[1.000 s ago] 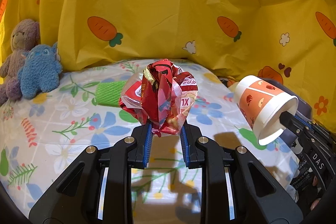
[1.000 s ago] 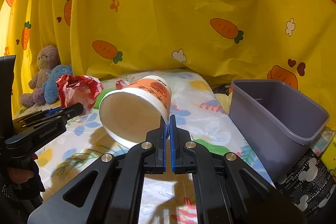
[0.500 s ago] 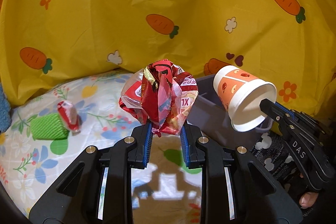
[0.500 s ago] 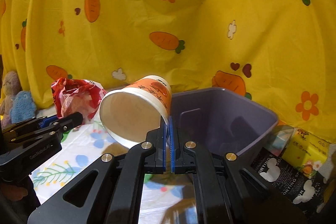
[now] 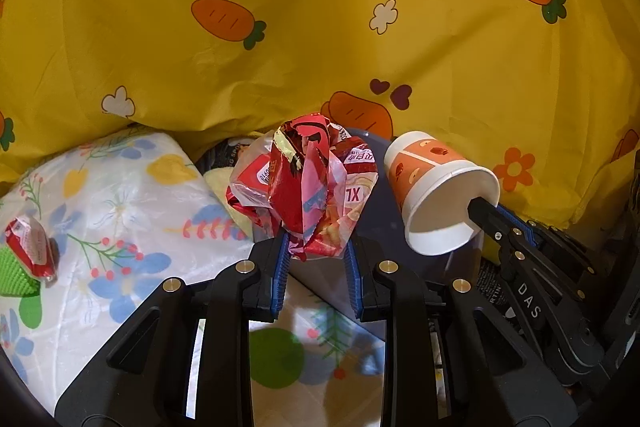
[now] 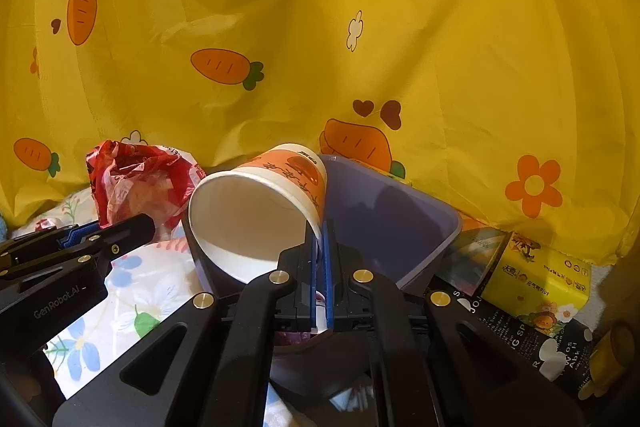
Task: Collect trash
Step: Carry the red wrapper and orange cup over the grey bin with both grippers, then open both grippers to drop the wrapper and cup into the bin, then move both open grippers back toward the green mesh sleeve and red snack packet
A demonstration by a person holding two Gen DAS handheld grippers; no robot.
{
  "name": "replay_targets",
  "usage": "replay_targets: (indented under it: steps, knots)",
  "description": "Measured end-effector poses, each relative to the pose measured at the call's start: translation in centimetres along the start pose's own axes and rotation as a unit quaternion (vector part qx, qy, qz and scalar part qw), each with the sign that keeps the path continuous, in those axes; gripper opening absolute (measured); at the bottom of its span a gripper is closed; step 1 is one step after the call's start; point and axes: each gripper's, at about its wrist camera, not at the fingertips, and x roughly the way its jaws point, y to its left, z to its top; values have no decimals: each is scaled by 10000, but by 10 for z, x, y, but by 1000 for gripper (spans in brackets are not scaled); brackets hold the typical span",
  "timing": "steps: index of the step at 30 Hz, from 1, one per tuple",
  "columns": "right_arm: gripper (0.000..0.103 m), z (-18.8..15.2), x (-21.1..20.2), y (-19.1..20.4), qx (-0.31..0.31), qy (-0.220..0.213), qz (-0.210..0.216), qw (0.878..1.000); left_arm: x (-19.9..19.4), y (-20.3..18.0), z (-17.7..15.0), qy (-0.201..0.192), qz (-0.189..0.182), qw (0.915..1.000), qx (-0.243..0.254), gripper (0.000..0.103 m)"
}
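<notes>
My left gripper (image 5: 314, 247) is shut on a crumpled red plastic wrapper (image 5: 304, 183) and holds it over the near edge of the purple bin (image 5: 380, 223). My right gripper (image 6: 319, 235) is shut on the rim of an orange and white paper cup (image 6: 264, 211), tipped on its side above the purple bin (image 6: 400, 219). The cup (image 5: 436, 191) and the right gripper (image 5: 486, 213) also show at the right of the left wrist view. The wrapper (image 6: 136, 183) and the left gripper (image 6: 140, 225) show at the left of the right wrist view.
A small red packet (image 5: 32, 247) and a green textured object (image 5: 12, 269) lie on the floral sheet (image 5: 120, 195) at the left. A yellow carton (image 6: 536, 275) and a black patterned box (image 6: 532, 339) sit right of the bin. A yellow carrot-print curtain (image 6: 320, 27) hangs behind.
Both grippers have swung right with their loads, from over the floral sheet to the purple bin. The plush toys have left the view. Both grips are unchanged.
</notes>
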Motion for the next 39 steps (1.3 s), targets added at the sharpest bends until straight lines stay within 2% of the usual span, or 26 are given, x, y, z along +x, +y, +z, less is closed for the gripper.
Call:
replay_targets:
  steps: [10, 14, 16, 17, 18, 20, 21, 23, 24, 30, 39]
  knots:
    - [4, 2, 15, -2, -12, 108, -198, 9997, 24, -4, 8, 108, -411, 9991, -95, 26]
    - [4, 2, 20, -5, 38, 150, -220, 9996, 29, -5, 11, 69, -539, 9985, -105, 31]
    - [4, 2, 22, -7, 68, 184, -208, 9996, 30, -7, 12, 31, -616, 9981, -91, 37]
    - [4, 2, 23, -8, 74, 195, -197, 9996, 29, -7, 12, -17, -617, 9980, -103, 49]
    - [4, 2, 24, -8, 85, 201, -180, 9996, 27, -5, 11, -100, -597, 9980, -152, 68]
    - [11, 2, 25, -10, 87, 208, -169, 9996, 21, 3, 10, -280, -468, 9979, -355, 85]
    - [16, 1, 25, -10, 87, 203, -160, 9996, 18, 7, 10, -349, -408, 9975, -462, 88]
    - [45, 1, 24, -12, 133, 136, -197, 9996, 13, 15, 10, -414, -282, 9971, -576, 91]
    - [49, 1, 22, -13, 158, 77, -197, 9997, 12, 19, 9, -435, -202, 9970, -608, 93]
    - [54, -1, 20, -12, 178, 47, -245, 9995, 2, 34, 1, -466, 28, 9963, -715, 95]
    - [70, 0, -1, -3, 143, -238, -410, 9988, -15, 57, -14, -407, 375, 9953, -794, 96]
